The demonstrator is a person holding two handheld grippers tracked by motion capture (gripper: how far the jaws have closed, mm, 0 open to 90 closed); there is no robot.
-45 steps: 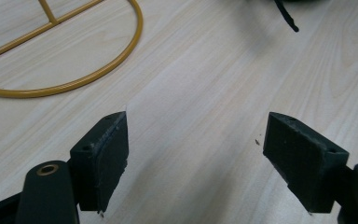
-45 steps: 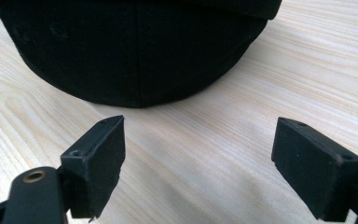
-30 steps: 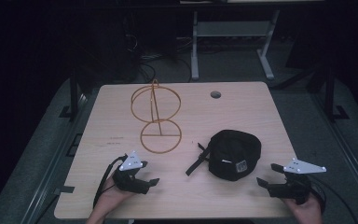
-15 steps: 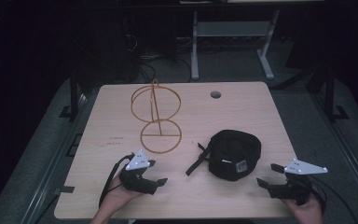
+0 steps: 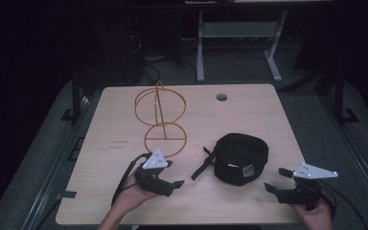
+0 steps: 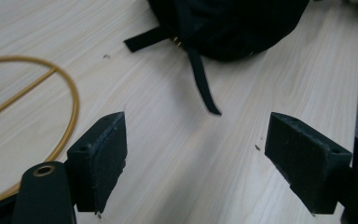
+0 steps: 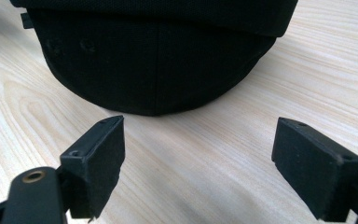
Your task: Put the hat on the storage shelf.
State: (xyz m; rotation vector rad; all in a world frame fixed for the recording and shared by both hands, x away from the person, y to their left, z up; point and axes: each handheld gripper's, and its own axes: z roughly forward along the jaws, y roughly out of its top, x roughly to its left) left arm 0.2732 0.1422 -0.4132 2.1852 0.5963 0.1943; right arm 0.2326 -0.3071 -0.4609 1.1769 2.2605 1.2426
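The black fabric cap [image 5: 242, 158] with its loose strap [image 5: 202, 168] lies right of centre in the high view, on the pale wooden table [image 5: 110, 129]. Your left gripper [image 5: 170, 182] has slid up and rightward since a second ago, and now sits just below the gold wire stand [image 5: 162, 120], jaws wide apart and empty, pointing at the strap. Your right gripper [image 5: 275, 181] hasn't moved: lower right, also wide open, holding nothing. You appear to be closing in on the cap.

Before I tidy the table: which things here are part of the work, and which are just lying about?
In use:
black cap
left gripper, open
right gripper, open

Lying about:
gold wire stand
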